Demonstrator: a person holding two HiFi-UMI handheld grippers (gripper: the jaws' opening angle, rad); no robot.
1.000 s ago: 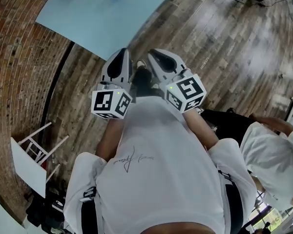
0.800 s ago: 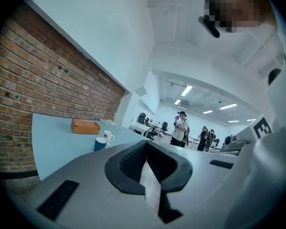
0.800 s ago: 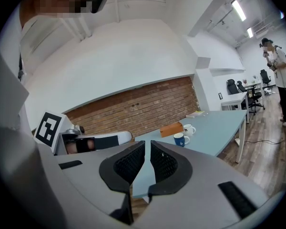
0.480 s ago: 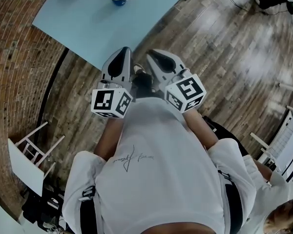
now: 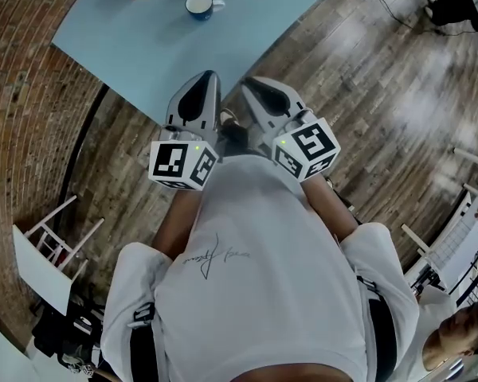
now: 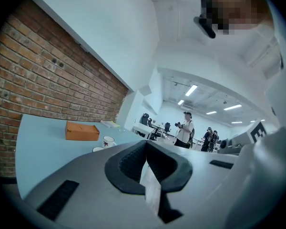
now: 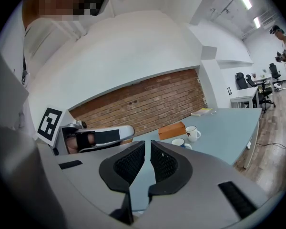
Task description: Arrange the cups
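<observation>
Left gripper (image 6: 146,149) has its jaws pressed together on nothing; right gripper (image 7: 147,151) shows only a hairline slit and is likewise empty. Well ahead on the blue table (image 5: 143,46), the blue cup (image 5: 199,5) stands near a white cup (image 7: 191,133), which the head view's top edge cuts off, and an orange box (image 7: 171,130).

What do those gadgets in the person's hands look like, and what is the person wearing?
The left claw and right claw are smooth grey shells tapering to rounded beaks, each with a dark oval patch on top. Their inner pads are black and ribbed. Behind each sits a white cube with black square markers. The person wears a white short-sleeved T-shirt.
</observation>
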